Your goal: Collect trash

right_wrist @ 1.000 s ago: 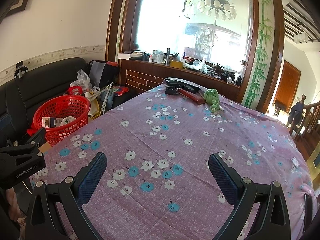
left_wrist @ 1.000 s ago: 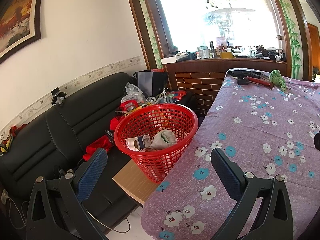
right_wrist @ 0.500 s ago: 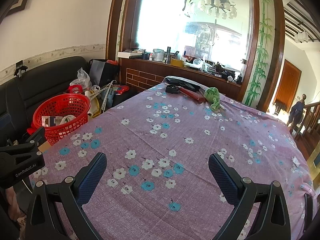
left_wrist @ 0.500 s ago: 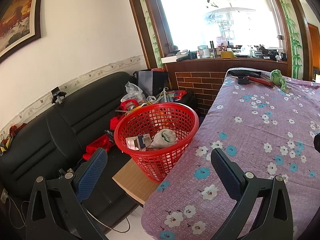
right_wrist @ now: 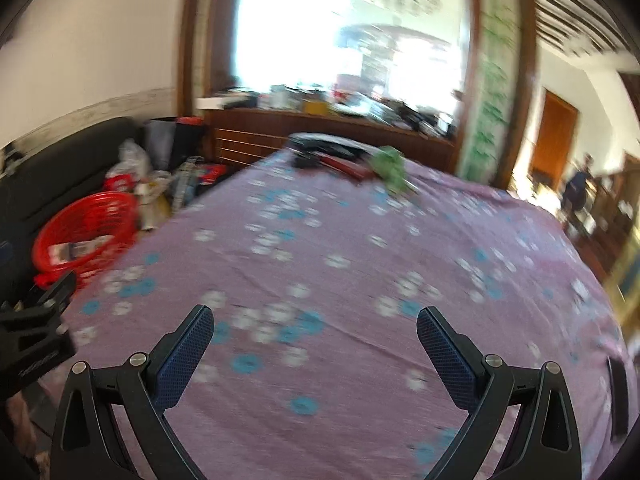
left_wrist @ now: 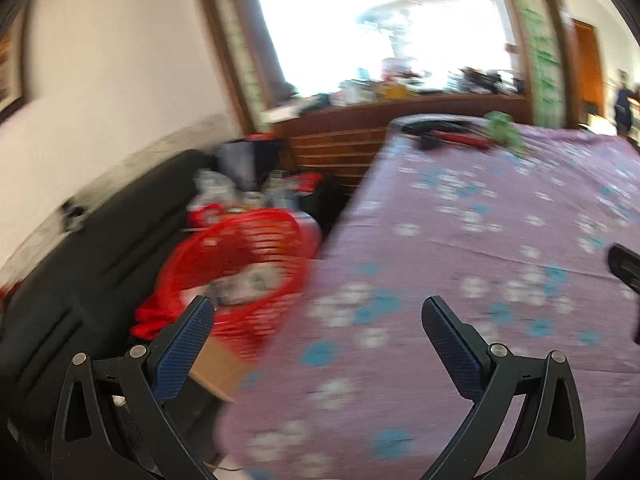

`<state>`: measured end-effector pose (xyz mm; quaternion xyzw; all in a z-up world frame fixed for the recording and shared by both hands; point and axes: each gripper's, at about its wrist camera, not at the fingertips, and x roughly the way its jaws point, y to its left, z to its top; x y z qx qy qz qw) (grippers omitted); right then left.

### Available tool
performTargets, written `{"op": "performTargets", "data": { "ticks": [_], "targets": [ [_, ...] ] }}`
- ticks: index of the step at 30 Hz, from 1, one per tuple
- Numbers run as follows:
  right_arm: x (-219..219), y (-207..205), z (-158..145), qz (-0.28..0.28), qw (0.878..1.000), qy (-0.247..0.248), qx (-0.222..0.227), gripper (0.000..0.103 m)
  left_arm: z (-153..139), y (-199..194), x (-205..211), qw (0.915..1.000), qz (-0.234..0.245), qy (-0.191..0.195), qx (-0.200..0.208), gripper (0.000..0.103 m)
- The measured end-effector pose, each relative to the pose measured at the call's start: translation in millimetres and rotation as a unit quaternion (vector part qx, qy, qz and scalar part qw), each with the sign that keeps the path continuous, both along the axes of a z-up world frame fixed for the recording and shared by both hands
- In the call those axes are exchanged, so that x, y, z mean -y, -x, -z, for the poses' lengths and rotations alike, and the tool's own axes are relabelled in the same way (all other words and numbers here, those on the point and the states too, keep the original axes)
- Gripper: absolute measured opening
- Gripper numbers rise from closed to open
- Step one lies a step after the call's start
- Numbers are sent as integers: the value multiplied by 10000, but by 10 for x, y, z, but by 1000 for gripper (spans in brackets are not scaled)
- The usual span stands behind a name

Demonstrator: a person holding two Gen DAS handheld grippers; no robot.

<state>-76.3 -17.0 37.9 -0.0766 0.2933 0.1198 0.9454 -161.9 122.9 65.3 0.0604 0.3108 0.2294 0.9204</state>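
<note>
1. Both views are blurred, so I report only the big shapes.
2. My left gripper has its fingers spread wide, and nothing is between them. It hangs over the near left edge of the table, which has a purple cloth with white and blue flowers.
3. My right gripper also has its fingers spread wide and holds nothing. It hangs over the near part of the same cloth.
4. The red basket is to the left of the table, just beside its edge, in front of the black sofa. It stands on a brown cardboard piece.
5. Inside the basket I see trash: pale crumpled things and what looks like a small box. The right view shows the basket too, with a light packet in it.
6. At the far end of the table lie a green bundle, a red tool and a dark object. They are close together; I cannot tell if they touch.
7. Behind the basket, bags and other clutter sit against a brick-pattern counter.
8. In the right view, the body of the left gripper shows at the left edge.
9. A person stands far away on the right, near a wooden door.
</note>
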Motion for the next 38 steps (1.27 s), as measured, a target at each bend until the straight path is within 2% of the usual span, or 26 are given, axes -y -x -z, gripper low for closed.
{"op": "performTargets", "data": {
  "ticks": [3, 5, 8, 10, 13, 16, 21, 26, 30, 38],
  "targets": [
    [367, -242, 136, 582, 9973, -11, -457, 103, 92, -349, 334, 9939, 774, 575, -535, 103],
    [610, -387, 235, 996, 9926, 99, -684, 103, 172, -575, 553, 9881, 1038, 783, -825, 103],
    [941, -564, 354, 1425, 9850, 193, -957, 103, 289, -874, 865, 9829, 1189, 829, -1134, 103],
    [1127, -650, 406, 1633, 9802, 181, -1104, 103, 367, -1027, 1038, 9766, 1357, 954, -1367, 103],
    [1323, -760, 488, 1715, 9754, 38, -1385, 103, 495, -1225, 1251, 9705, 1441, 982, -1666, 103],
    [1387, -806, 536, 1700, 9733, -72, -1542, 103, 583, -1334, 1264, 9653, 1461, 1072, -1878, 103],
    [1358, -862, 609, 1545, 9717, -111, -1783, 103, 596, -1417, 1163, 9642, 1422, 1178, -1905, 103],
    [1343, -885, 628, 1550, 9713, -101, -1802, 103, 599, -1438, 1108, 9623, 1451, 1300, -1896, 103],
    [1345, -893, 626, 1540, 9712, -118, -1813, 103, 636, -1474, 1014, 9556, 1386, 1760, -1916, 103],
    [1336, -904, 631, 1524, 9714, -112, -1817, 103, 648, -1440, 1025, 9603, 1416, 1733, -1669, 103]
  ]
}}
